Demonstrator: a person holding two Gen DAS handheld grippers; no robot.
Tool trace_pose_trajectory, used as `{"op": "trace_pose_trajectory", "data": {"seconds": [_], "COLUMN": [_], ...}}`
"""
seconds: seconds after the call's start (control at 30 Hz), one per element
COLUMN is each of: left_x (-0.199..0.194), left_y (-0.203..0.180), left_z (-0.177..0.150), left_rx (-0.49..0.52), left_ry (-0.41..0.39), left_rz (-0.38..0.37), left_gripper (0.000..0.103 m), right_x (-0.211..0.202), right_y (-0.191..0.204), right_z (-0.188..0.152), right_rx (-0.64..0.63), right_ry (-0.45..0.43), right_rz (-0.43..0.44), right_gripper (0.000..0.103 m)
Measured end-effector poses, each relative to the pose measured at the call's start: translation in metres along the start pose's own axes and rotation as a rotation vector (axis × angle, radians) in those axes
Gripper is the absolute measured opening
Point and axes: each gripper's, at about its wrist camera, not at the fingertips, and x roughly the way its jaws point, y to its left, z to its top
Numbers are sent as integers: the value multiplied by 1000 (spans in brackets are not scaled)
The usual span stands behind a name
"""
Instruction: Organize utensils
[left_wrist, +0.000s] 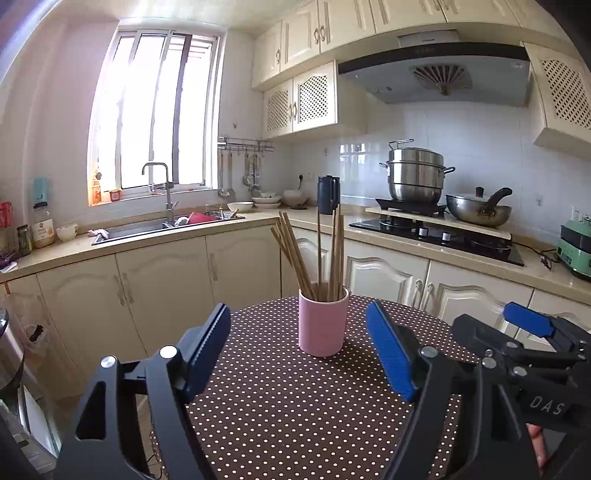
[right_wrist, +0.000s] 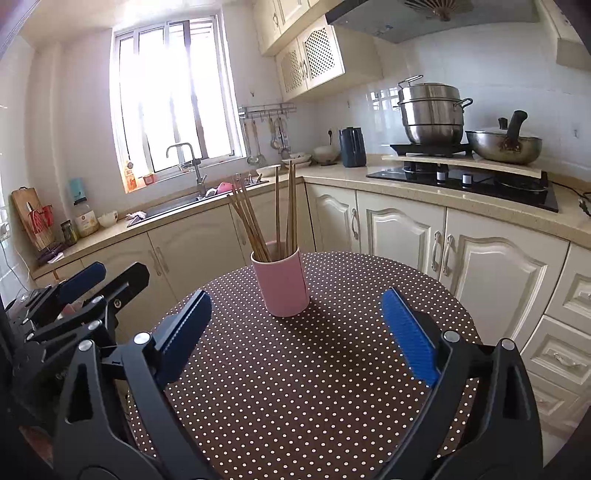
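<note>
On the dotted table (left_wrist: 280, 417), straight ahead of both your grippers, the pink cup (left_wrist: 322, 322) holds the chopsticks (left_wrist: 325, 254) upright. Your left gripper (left_wrist: 299, 350) and right gripper (right_wrist: 295, 332) have jaws apart and empty; the left looks slightly nearer.

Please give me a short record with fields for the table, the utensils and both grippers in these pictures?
table: round, brown polka-dot cloth
holder: pink cup, upright on the table
utensils: wooden chopsticks standing in the cup, some leaning left
left gripper: open, holding nothing, short of the cup
right gripper: open, holding nothing, short of the cup
loose utensils on the table: none visible
</note>
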Motion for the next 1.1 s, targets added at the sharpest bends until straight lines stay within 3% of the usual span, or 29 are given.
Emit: {"op": "trace_pose_trajectory", "data": {"seconds": [1.1], "left_x": [-14], "left_y": [-4], "left_z": [3], "left_rx": [15], "left_ry": [3], "left_rz": [-16], "left_gripper": [75], "right_x": [-3], "right_y": [-7], "right_z": [-2], "right_rx": [15], "right_ry": [9], "right_rz": [-4], "right_gripper": [94]}}
